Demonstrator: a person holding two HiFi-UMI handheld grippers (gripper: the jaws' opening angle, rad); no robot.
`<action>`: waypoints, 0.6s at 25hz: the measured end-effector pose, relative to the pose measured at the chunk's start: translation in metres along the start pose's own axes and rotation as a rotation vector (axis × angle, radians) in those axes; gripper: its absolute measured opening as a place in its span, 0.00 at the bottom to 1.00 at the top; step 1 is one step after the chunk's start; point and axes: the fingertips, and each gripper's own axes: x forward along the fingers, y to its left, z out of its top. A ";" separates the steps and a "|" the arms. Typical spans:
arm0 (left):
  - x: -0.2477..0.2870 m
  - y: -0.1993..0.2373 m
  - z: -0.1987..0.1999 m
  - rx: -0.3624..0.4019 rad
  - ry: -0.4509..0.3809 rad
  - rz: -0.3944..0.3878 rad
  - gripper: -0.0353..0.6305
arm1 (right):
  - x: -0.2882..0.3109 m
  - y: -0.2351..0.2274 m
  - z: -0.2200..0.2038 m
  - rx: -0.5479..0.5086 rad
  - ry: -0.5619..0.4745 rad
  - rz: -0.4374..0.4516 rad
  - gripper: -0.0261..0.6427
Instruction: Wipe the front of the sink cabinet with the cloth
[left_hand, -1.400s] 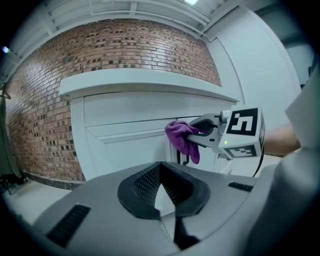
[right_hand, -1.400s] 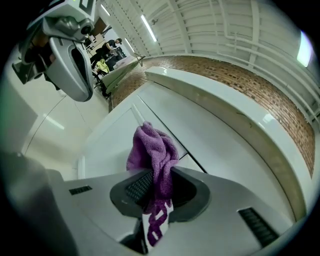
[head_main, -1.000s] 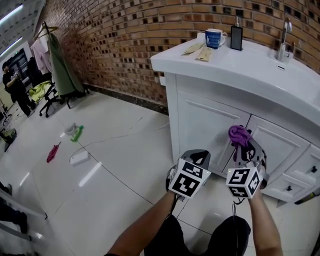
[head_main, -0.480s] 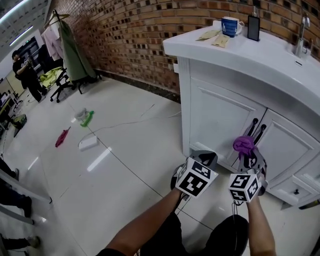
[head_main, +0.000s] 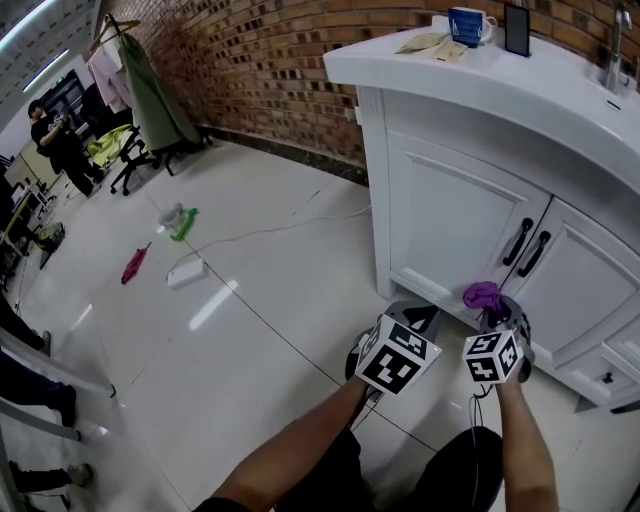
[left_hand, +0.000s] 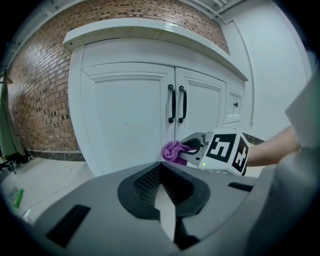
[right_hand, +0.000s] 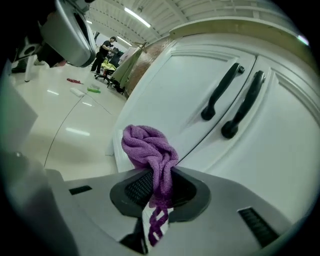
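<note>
A pale tiled floor (head_main: 250, 330) runs back to a brick wall (head_main: 270, 60). Against the wall stands the white sink cabinet (head_main: 440, 210), its two doors shut and a pair of black handles (head_main: 526, 247) side by side at the seam. A green garment (head_main: 155, 95) hangs far left.

The left gripper (head_main: 415, 318) is held low in front of the cabinet, apart from it. Its jaws are closed together with nothing between them.

The right gripper (head_main: 490, 308) is just beside it, nearer the doors. Its jaws are clamped on the purple cloth (right_hand: 150, 150), which bunches in a knot beyond the tips. The cloth (head_main: 482, 294) sits at the lower part of the left door, below the handles; whether it touches the door cannot be told.

A blue mug (head_main: 466, 24) stands on the countertop.
</note>
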 end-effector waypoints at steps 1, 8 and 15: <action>0.001 -0.001 -0.003 -0.003 0.004 -0.001 0.06 | 0.004 0.005 -0.003 0.001 0.008 0.012 0.14; 0.007 -0.001 -0.021 -0.027 0.030 -0.006 0.06 | 0.029 0.037 -0.026 0.019 0.063 0.067 0.14; 0.014 -0.003 -0.041 -0.046 0.056 -0.022 0.06 | 0.046 0.060 -0.037 -0.017 0.069 0.098 0.14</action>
